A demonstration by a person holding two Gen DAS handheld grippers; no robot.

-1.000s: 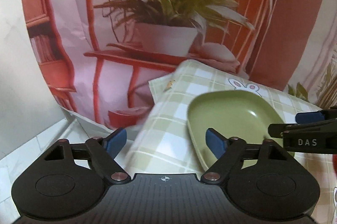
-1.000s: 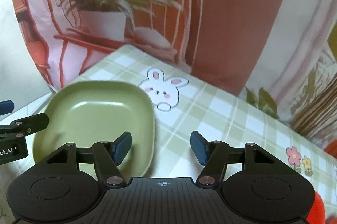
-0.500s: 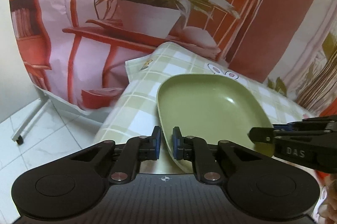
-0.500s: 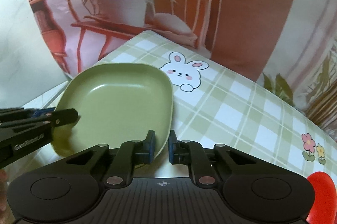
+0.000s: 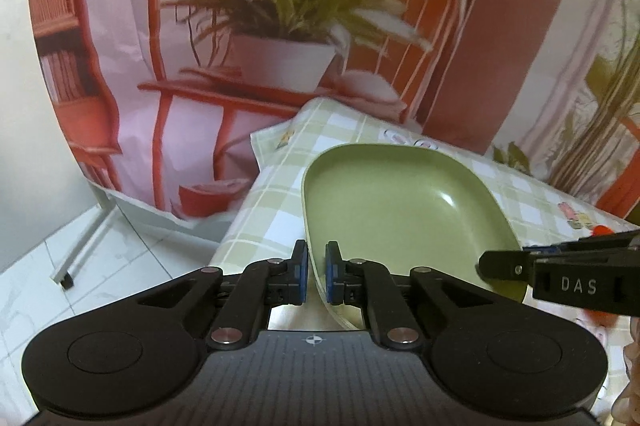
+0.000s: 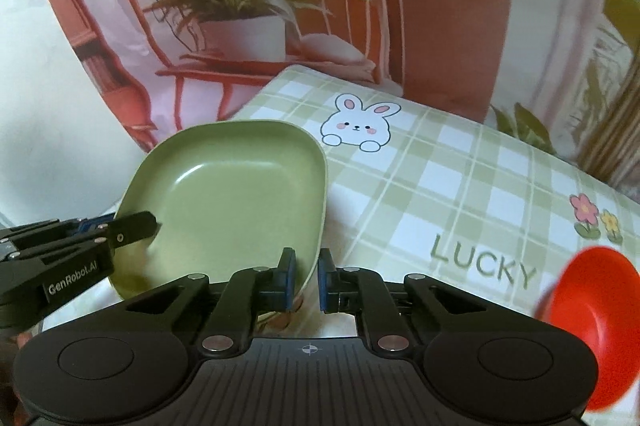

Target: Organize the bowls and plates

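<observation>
A green squarish plate (image 5: 400,210) is held over the left end of the checked tablecloth (image 6: 460,194). My left gripper (image 5: 315,274) is shut on its near left rim. My right gripper (image 6: 305,276) is shut on its near right rim; the plate also shows in the right wrist view (image 6: 236,202). Each gripper shows in the other's view, the right one (image 5: 560,276) and the left one (image 6: 80,242), both at the plate's edge. A red dish (image 6: 588,326) sits at the lower right, blurred.
A printed backdrop with a chair and potted plant (image 5: 288,38) hangs behind the table. The table's left edge (image 5: 248,226) drops to a white tiled floor (image 5: 80,274). A bunny print (image 6: 358,124) and the word LUCKY (image 6: 484,264) mark the cloth.
One second ago both grippers were open beside the plate. Both shut on its rim by half a second ago. The plate now sits slightly higher and further from the table edge.
</observation>
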